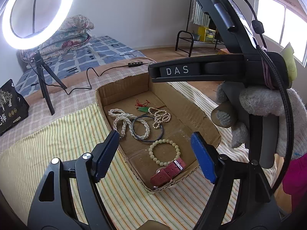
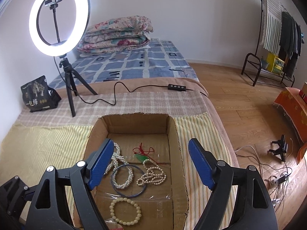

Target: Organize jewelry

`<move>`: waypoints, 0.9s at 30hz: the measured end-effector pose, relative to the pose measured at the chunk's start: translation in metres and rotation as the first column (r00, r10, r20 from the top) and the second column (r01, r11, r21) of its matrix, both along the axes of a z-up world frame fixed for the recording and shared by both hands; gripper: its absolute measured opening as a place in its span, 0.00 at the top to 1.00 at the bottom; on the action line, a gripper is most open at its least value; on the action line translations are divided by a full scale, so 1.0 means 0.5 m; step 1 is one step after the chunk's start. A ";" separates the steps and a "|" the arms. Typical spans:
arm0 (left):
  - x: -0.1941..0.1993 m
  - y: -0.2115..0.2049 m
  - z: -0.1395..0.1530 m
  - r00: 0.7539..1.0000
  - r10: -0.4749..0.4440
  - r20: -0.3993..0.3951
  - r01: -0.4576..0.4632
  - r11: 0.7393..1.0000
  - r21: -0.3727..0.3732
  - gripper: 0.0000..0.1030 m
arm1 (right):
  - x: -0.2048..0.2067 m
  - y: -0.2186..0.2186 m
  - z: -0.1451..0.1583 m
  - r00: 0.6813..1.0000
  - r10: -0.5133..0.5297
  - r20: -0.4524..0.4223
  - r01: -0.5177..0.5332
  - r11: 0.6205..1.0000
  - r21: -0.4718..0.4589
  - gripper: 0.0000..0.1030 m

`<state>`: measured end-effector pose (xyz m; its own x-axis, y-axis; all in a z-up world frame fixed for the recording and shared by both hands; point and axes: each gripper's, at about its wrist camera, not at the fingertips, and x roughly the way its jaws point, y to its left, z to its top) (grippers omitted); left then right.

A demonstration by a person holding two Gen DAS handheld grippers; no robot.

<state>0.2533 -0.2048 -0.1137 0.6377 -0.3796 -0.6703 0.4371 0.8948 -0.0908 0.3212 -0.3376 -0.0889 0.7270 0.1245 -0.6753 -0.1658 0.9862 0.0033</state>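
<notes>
**Jewelry lies in an open box, both grippers spread above it**

A shallow cardboard box (image 1: 134,94) sits on a striped cloth (image 1: 57,134) on the bed (image 2: 134,65). All the jewelry lies on the box floor. At the far end is a green pendant (image 1: 143,109) on red cord. Just beside it lies a small pearl strand (image 1: 161,117), bunched up. A longer pearl strand (image 1: 120,120) lies along the left wall, looping through a thin dark bangle (image 1: 147,129). Nearer the camera is a pale bead bracelet (image 1: 164,152), and touching it, at the near end wall, a watch (image 1: 168,171) with a red strap.

The left hand-held gripper (image 1: 155,157) hangs over the near half of the box, fingers released and wide apart, grasping nothing. The right hand-held gripper (image 2: 151,164) is likewise released and empty, over the box; its left finger hides part of the long strand. In the left view a gloved hand (image 1: 268,118) grips the right tool's handle.

A lit ring light (image 2: 59,21) on a tripod stands on the bed behind the box, with a black bag (image 2: 39,94) to its left and a folded quilt (image 2: 117,34) further back.
</notes>
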 end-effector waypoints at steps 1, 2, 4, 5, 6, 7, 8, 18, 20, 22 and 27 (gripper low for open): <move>-0.001 0.001 0.002 1.000 0.001 0.002 -0.001 1.000 0.002 0.23 | -0.002 0.001 0.003 1.000 -0.002 0.003 0.002 1.000 -0.005 0.22; -0.003 0.002 0.003 1.000 0.003 0.005 -0.003 1.000 0.004 0.23 | -0.004 0.003 0.005 1.000 -0.002 0.005 0.002 1.000 -0.007 0.22; -0.006 0.006 0.008 1.000 0.006 0.009 -0.006 1.000 0.004 0.23 | -0.011 0.004 0.012 1.000 0.000 0.012 0.001 1.000 -0.007 0.22; -0.008 0.008 0.010 1.000 0.006 0.012 -0.006 1.000 0.003 0.23 | -0.013 0.005 0.015 1.000 0.000 0.015 0.000 1.000 -0.006 0.22; -0.011 0.011 0.013 1.000 0.008 0.015 -0.008 1.000 0.004 0.23 | -0.017 0.006 0.020 1.000 -0.001 0.018 0.001 1.000 -0.006 0.22; -0.015 0.014 0.017 1.000 0.009 0.019 -0.009 1.000 0.004 0.23 | -0.022 0.008 0.024 1.000 -0.001 0.022 0.002 1.000 -0.005 0.22; -0.019 0.016 0.020 1.000 0.010 0.023 -0.010 1.000 0.003 0.23 | -0.025 0.009 0.028 1.000 -0.001 0.025 0.001 1.000 -0.005 0.22; -0.062 0.052 0.067 0.997 0.022 0.073 -0.021 1.000 -0.011 0.22 | -0.077 0.027 0.071 0.998 -0.003 0.063 0.003 1.000 0.003 0.22; -0.070 0.059 0.076 0.996 0.023 0.081 -0.022 1.000 -0.013 0.22 | -0.089 0.032 0.081 0.997 -0.005 0.073 0.004 1.000 0.011 0.22; -0.079 0.067 0.088 0.995 0.024 0.092 -0.023 1.000 -0.010 0.22 | -0.104 0.036 0.092 0.996 -0.006 0.085 0.005 1.000 0.017 0.22; -0.100 0.093 0.107 0.993 0.041 0.107 -0.040 0.999 -0.013 0.22 | -0.141 0.047 0.120 0.992 -0.005 0.123 0.004 1.000 0.012 0.22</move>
<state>0.2034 -0.1581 -0.0604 0.7207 -0.3592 -0.5930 0.4087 0.9110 -0.0552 0.2505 -0.3141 -0.0286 0.8051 0.1282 -0.5792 -0.1611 0.9869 -0.0056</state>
